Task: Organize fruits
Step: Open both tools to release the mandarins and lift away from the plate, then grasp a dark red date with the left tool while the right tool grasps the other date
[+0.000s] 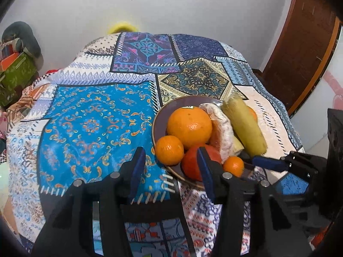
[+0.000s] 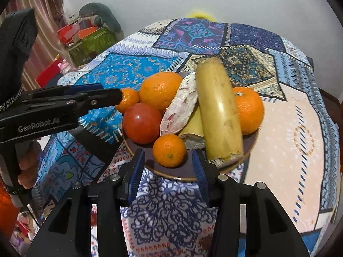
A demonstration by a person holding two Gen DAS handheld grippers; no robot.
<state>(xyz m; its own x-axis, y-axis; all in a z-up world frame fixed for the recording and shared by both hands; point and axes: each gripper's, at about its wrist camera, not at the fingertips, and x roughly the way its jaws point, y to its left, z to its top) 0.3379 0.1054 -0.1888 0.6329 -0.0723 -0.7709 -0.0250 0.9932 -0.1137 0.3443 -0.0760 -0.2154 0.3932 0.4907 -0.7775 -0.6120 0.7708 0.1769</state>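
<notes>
A dark plate (image 1: 159, 120) (image 2: 182, 171) on the patterned tablecloth holds a big orange (image 1: 189, 126) (image 2: 159, 90), a red tomato (image 1: 193, 162) (image 2: 142, 125), small mandarins (image 1: 169, 150) (image 2: 169, 151), a peeled citrus piece (image 1: 223, 126) (image 2: 180, 109), yellow-green stalk pieces (image 1: 244, 124) (image 2: 218, 111) and another orange (image 2: 248, 109). My left gripper (image 1: 169, 171) is open and empty at the plate's near left edge. My right gripper (image 2: 169, 169) is open around the near mandarin without gripping it; it also shows in the left wrist view (image 1: 265, 162).
The round table's cloth (image 1: 92, 124) (image 2: 289, 141) spreads left and right of the plate. Boxes and bags (image 1: 15, 72) (image 2: 90, 38) stand beyond the table's left edge. A wooden door (image 1: 300, 49) is at the right. A white wall is behind.
</notes>
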